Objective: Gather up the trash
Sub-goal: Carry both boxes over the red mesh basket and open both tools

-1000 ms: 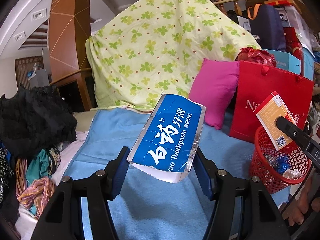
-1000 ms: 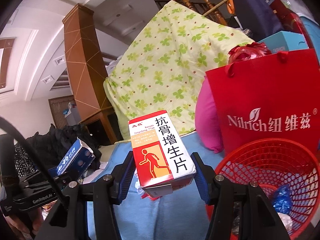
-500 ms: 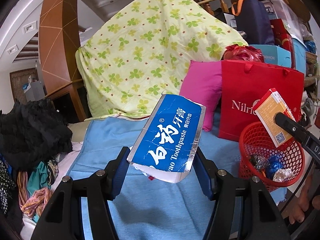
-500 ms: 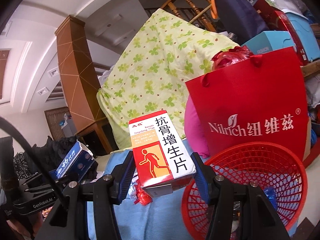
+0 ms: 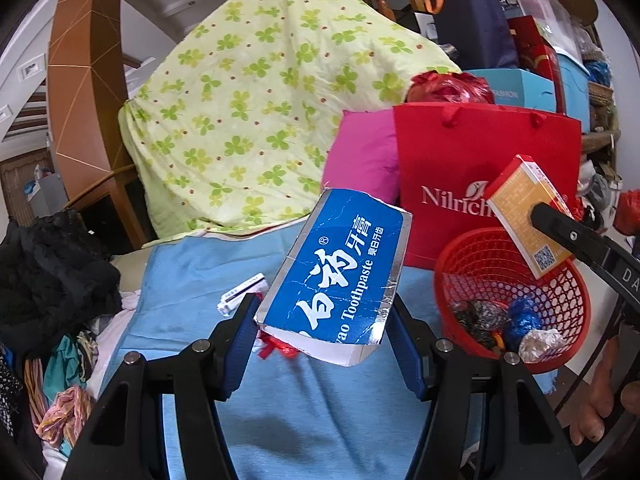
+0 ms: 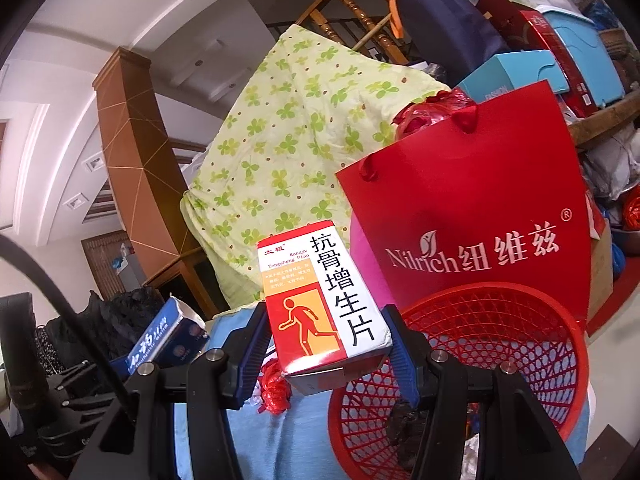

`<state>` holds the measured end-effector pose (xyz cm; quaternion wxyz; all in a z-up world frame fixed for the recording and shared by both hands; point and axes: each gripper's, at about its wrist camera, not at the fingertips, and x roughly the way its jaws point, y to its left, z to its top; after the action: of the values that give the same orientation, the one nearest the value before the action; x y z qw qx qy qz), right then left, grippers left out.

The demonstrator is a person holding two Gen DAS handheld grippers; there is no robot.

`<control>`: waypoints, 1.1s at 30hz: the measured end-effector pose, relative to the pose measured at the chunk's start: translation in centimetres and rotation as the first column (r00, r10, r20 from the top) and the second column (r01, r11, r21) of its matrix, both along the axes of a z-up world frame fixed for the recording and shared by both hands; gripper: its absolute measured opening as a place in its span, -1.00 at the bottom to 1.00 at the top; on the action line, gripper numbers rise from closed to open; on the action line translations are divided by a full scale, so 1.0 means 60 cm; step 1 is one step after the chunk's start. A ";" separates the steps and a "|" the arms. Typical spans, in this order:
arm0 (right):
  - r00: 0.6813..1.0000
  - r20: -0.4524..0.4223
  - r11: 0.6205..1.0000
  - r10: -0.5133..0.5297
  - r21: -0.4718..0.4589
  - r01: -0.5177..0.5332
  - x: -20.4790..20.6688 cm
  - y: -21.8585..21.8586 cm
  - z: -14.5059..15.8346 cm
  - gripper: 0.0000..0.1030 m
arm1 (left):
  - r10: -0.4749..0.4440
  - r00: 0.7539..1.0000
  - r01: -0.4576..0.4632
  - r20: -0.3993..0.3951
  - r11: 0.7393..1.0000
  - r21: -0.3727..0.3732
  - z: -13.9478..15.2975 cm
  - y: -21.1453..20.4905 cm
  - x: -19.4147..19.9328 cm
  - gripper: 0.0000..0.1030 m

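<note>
My left gripper (image 5: 322, 336) is shut on a blue toothpaste box (image 5: 340, 272) and holds it above the blue blanket (image 5: 192, 280), left of the red mesh basket (image 5: 480, 256). My right gripper (image 6: 326, 352) is shut on a red, orange and white medicine box (image 6: 320, 300), held at the near left rim of the basket (image 6: 500, 320); that box also shows in the left wrist view (image 5: 528, 224) above the basket. The basket holds several crumpled foil wrappers (image 5: 516, 324). A red wrapper (image 6: 276, 388) and a small white packet (image 5: 242, 298) lie on the blanket.
A red paper bag (image 5: 480, 168) stands behind the basket, a pink pillow (image 5: 364, 156) beside it. A green clover quilt (image 5: 260, 100) is piled at the back. Dark clothes (image 5: 52, 272) lie at the left. Boxes (image 6: 560, 48) stack at the right.
Both grippers have moved right and tipped downward toward the basket, still holding their boxes. More of the basket's inside, the red wrapper and the white packet have come into view.
</note>
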<state>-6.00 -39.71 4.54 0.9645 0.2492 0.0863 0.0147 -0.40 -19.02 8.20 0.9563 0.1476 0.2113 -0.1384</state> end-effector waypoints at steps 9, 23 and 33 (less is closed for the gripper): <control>1.000 -0.015 0.998 -0.026 0.050 0.026 -0.008 -0.031 -0.008 0.14 | -0.061 0.998 0.061 -0.015 0.998 -0.005 -0.003 -0.037 -0.006 0.25; 0.997 -0.060 0.953 -0.043 0.298 0.059 -0.014 -0.133 -0.055 0.14 | -0.240 0.965 0.229 -0.105 0.968 -0.104 -0.010 -0.113 0.023 0.25; 0.995 -0.090 0.896 -0.046 0.437 0.081 -0.013 -0.177 -0.088 0.14 | -0.324 0.926 0.294 -0.193 0.941 -0.167 -0.042 -0.166 0.050 0.25</control>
<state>-6.77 -50.33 -0.74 0.8792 0.4636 0.1101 -0.0073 2.58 -28.96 5.69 0.9013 0.0979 0.2788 -0.3167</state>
